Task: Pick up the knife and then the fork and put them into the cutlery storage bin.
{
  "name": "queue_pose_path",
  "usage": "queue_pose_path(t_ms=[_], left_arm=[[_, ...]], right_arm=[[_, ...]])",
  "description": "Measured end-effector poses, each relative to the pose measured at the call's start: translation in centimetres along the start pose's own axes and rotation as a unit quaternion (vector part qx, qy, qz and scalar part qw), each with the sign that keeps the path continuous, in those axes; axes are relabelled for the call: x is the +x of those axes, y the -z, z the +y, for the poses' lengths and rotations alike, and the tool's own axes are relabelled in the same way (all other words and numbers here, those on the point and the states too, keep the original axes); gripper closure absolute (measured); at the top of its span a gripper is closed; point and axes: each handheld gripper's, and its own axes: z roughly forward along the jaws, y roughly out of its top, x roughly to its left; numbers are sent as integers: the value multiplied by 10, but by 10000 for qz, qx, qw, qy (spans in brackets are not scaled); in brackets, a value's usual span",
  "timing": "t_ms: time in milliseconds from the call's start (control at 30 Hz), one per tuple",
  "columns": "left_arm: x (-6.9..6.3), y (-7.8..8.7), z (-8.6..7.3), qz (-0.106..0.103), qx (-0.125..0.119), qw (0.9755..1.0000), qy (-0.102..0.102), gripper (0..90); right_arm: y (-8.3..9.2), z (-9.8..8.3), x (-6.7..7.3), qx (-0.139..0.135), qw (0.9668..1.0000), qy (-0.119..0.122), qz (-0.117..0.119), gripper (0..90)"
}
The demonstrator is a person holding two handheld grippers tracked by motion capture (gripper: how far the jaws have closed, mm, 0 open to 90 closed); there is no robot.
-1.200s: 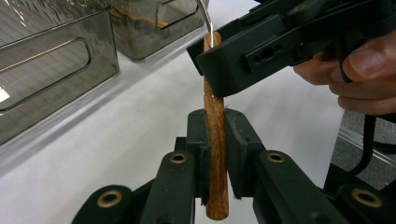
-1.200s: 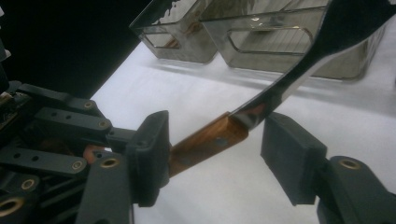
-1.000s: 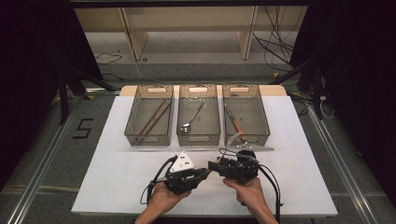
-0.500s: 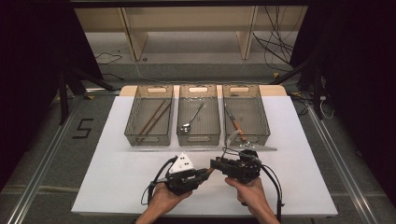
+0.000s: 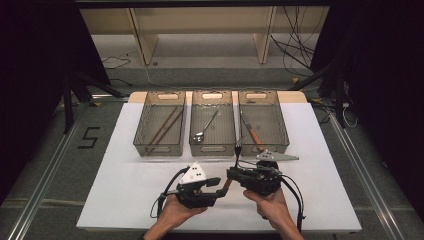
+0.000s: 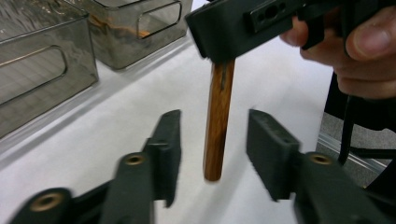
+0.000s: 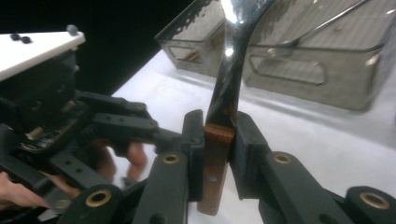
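Right gripper view shows your right tool (image 7: 217, 140) has just closed on the fork's (image 7: 215, 154) wooden handle. Your left tool (image 6: 212, 140) has just let go, jaws apart around it. The fork hangs below the middle bin (image 5: 212, 122), ready to drop in.

1. The left gripper (image 5: 221, 181) was a black, angular body with a white three-cornered plate (image 5: 194, 173) on top, marked with small dark dots.
2. The right gripper (image 5: 231, 173) was likewise black and carried a grey three-cornered plate (image 5: 276, 156).
3. A black cable (image 5: 296, 192) looped from the right gripper towards the near edge; a second black cable (image 5: 167, 192) trailed from the left gripper.
4. In the gripper views, the jaws were flat black blocks on black link arms, pinned with brass-coloured rivets (image 7: 171, 158).
5. Both forearms were bare; no sleeve or glove was seen.
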Motion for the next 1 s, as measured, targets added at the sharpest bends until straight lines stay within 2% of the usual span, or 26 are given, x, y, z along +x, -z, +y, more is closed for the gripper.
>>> queue_pose_path(t_ms=[133,267,467,567,667,767,1000], left_arm=[[8,6,-3,88,61,9999,8,372],[21,15,-11,200,33,9998,85,320],[40,32,-23,447,-59,9985,312,300],[45,40,-27,637,-81,9976,276,291],[49,47,-30,752,-154,9964,348,278],[53,53,-34,853,-202,9956,335,270],[58,60,-44,915,-297,9943,450,247]], right_arm=[[8,5,-5,-93,9998,86,-181,775],[16,11,-10,-164,9990,177,-366,775],[24,27,-19,-230,9978,248,-562,775],[27,37,-23,-241,9971,277,-663,775],[28,46,-28,-229,9963,289,-770,774],[28,57,-34,-174,9953,331,-894,774],[30,81,-50,-103,9933,320,-1103,774]])
